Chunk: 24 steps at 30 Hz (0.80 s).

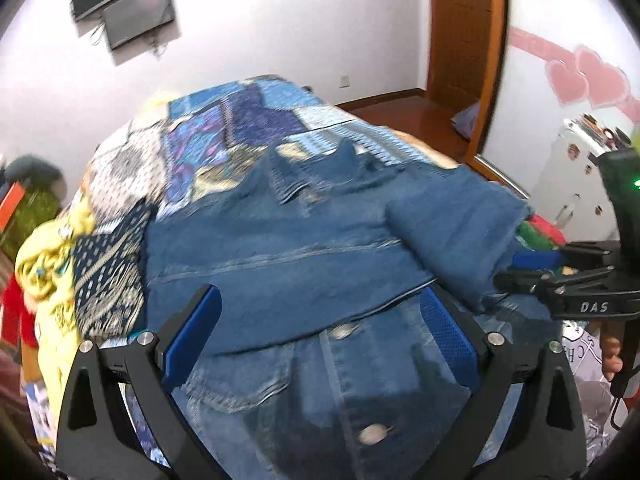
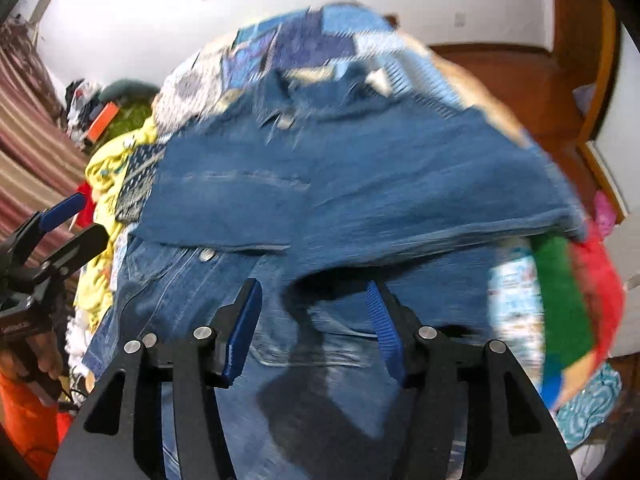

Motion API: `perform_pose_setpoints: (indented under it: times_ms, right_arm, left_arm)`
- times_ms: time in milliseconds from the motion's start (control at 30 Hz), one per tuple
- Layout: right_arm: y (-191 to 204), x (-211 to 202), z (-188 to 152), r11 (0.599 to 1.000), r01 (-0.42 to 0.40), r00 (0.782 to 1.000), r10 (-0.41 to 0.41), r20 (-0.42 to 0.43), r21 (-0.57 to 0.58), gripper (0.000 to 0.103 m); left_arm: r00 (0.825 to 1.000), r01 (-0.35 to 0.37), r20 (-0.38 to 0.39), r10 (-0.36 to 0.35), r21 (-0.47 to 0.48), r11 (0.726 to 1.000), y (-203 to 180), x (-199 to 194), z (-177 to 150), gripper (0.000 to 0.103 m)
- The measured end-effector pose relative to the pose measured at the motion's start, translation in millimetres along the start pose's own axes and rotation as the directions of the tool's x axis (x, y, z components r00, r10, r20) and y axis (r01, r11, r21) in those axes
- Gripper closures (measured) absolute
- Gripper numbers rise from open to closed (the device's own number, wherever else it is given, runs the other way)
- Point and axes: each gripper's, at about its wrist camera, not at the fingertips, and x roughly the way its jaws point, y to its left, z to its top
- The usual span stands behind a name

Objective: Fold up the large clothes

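Blue denim jacket [image 1: 288, 248]: coarse woven cloth, matt, metal buttons. Patchwork quilted bedspread [image 1: 224, 128]: soft printed cloth. Black gripper [image 1: 320, 320]: matt plastic, ribbed blue pads [image 1: 448, 320]. Glossy brown wooden door [image 1: 464, 40].

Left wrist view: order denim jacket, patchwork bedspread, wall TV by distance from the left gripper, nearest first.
From the left gripper:
1. Denim jacket, directly under and ahead of the open jaws.
2. Patchwork bedspread, beyond the jacket's collar, mid-frame.
3. Wall TV, upper left on the far wall.
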Motion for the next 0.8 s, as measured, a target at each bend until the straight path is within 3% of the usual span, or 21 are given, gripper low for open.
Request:
perform_pose_setpoints:
  times_ms: [67, 200, 333, 433, 467, 533, 567, 633, 667, 733, 800]
  right_arm:
    - [-14.3, -15.7, 2.0, 0.999, 0.047, 0.997, -0.049, 0.057, 0.026, 0.048]
    - [-48.5, -48.4, 5.2, 0.981, 0.167, 0.971, -0.181, 0.159, 0.095, 0.044]
    - [-81.0, -65.4, 1.7, 0.957, 0.232, 0.947, -0.263, 0.186, 0.175, 0.043]
    - [-98.3, -66.7, -4.5, 0.947, 0.236, 0.945, -0.276, 0.176, 0.218, 0.041]
    - [-103.0, -64.5, -7.2, 0.944, 0.236, 0.946, -0.278, 0.167, 0.231, 0.041]
    - [-108.8, -60.3, -11.7, 0.941, 0.232, 0.95, -0.273, 0.149, 0.246, 0.041]
    - [-110.6, -57.8, -14.1, 0.941, 0.228, 0.953, -0.269, 0.14, 0.25, 0.041]
    - [-111.2, -50.3, -16.2, 0.943, 0.225, 0.958, -0.259, 0.119, 0.246, 0.041]
    - [-112.3, -48.9, -17.5, 0.944, 0.224, 0.96, -0.256, 0.111, 0.24, 0.041]
    - [-111.9, -41.9, -17.7, 0.947, 0.224, 0.964, -0.25, 0.092, 0.228, 0.041]
    - [-111.7, -40.0, -18.3, 0.952, 0.211, 0.968, -0.235, 0.084, 0.222, 0.041]
  left_arm:
    - [1.0, 0.025, 0.01, -0.026, 0.041, 0.999, -20.1, 2.1, 14.6, 0.003]
    - [0.997, 0.075, 0.012, -0.077, 0.129, 0.989, -61.2, 13.9, 38.3, 0.003]
    - [0.99, 0.139, -0.038, -0.134, 0.218, 0.966, -105.3, 38.9, 51.7, 0.003]
    - [0.987, 0.154, -0.091, -0.133, 0.298, 0.942, -137.6, 64.5, 49.7, 0.006]
    - [0.985, 0.165, -0.108, -0.137, 0.328, 0.93, -147.8, 73.5, 46.4, 0.01]
    - [0.974, 0.205, -0.167, -0.151, 0.379, 0.902, -165.1, 91.5, 36.9, 0.033]
    - [0.971, 0.212, -0.188, -0.147, 0.39, 0.896, -170.2, 97.8, 33.7, 0.036]
    - [0.966, 0.22, -0.219, -0.137, 0.418, 0.881, -178.7, 112.1, 25.3, 0.053]
    - [0.967, 0.211, -0.221, -0.124, 0.429, 0.878, -180.6, 116.3, 22.3, 0.058]
    - [0.97, 0.192, -0.22, -0.104, 0.428, 0.883, -179.0, 123.8, 20.5, 0.077]
    - [0.969, 0.204, -0.211, -0.13, 0.381, 0.902, -169.1, 124.3, 25.5, 0.087]
